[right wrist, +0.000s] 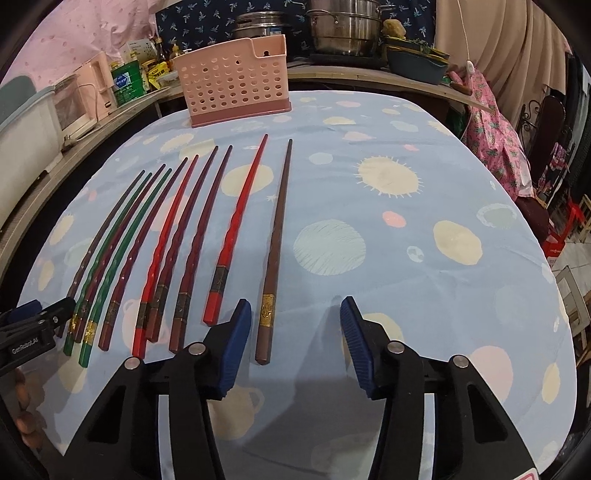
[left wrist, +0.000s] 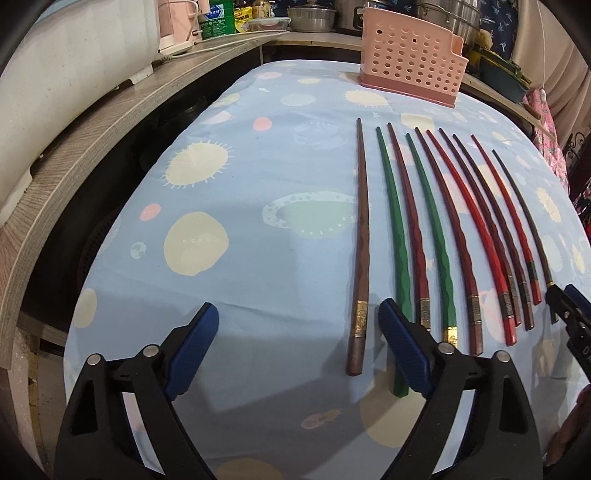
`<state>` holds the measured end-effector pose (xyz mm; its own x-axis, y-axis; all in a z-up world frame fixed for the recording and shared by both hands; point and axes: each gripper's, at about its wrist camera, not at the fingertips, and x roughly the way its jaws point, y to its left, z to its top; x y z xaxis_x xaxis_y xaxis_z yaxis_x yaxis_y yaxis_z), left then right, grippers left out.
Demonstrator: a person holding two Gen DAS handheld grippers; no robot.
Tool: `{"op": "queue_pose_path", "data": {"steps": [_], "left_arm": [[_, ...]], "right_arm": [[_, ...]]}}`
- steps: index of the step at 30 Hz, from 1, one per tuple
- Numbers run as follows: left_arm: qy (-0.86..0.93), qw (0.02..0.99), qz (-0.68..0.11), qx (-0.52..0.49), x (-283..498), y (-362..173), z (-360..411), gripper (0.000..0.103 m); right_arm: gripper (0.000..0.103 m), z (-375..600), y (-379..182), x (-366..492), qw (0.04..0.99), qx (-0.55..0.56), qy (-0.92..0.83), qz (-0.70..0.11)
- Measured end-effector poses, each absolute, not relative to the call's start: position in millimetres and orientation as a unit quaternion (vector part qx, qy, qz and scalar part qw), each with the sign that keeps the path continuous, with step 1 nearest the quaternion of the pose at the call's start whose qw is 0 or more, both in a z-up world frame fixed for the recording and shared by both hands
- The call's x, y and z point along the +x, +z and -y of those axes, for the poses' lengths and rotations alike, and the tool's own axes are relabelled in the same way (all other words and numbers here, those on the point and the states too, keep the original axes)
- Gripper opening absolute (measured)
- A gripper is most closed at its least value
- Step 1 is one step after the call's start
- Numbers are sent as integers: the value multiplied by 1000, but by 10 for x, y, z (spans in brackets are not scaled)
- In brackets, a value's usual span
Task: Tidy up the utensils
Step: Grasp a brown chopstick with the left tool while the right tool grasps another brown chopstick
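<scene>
Several chopsticks lie side by side on the blue patterned tablecloth (left wrist: 240,258): brown (left wrist: 359,236), green (left wrist: 391,229), dark red and bright red (left wrist: 469,229). In the right wrist view the brown chopstick (right wrist: 275,251) lies at the right of the row, beside a red one (right wrist: 236,236). A pink perforated utensil holder (left wrist: 410,61) (right wrist: 234,88) stands upright at the far edge. My left gripper (left wrist: 297,332) is open and empty, its jaws astride the near end of the leftmost brown chopstick. My right gripper (right wrist: 295,328) is open and empty, astride the rightmost brown chopstick's end.
A grey wooden counter (left wrist: 92,147) curves along the left with a white appliance (left wrist: 66,55), bottles and steel pots (right wrist: 343,29) behind. Pink cloth (right wrist: 495,129) hangs at the right. The other gripper shows at each view's edge (left wrist: 569,310) (right wrist: 33,325).
</scene>
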<state>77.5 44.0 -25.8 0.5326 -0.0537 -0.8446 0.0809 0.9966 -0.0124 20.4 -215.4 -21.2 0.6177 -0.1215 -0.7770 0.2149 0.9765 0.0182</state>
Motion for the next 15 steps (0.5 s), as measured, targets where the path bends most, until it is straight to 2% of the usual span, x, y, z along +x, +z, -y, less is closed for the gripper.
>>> {"op": "queue_pose_path", "data": {"steps": [2,4,5,8,9,10,13,15], "left_arm": [[-42,877,-479,13,758,-237,-442,71],[-49,876,-480,10,742,-220,-445,61],[-53,875,-480,7,732,-213,-447,59],[-63,875,-481,3,709,-196,-435,46],[-65,874,-481,2,703,-191,-430,37],[-71,873,-482,-1,697,-183,-422,28],[-86,871,-484,-6,687,-179,-390,13],[-88,871,-483,-2,686,-180,-374,11]], "right_arm": [[38,2148,-215,209,899,50,-95,-425],[29,2160,-214,207,899,51,-93,-424],[27,2167,-212,204,899,52,-93,-424],[12,2189,-210,193,900,55,-89,-423],[7,2194,-209,182,900,56,-88,-423],[7,2198,-207,170,900,56,-87,-423],[7,2211,-195,144,899,58,-84,-425],[7,2214,-175,119,900,59,-85,-423]]}}
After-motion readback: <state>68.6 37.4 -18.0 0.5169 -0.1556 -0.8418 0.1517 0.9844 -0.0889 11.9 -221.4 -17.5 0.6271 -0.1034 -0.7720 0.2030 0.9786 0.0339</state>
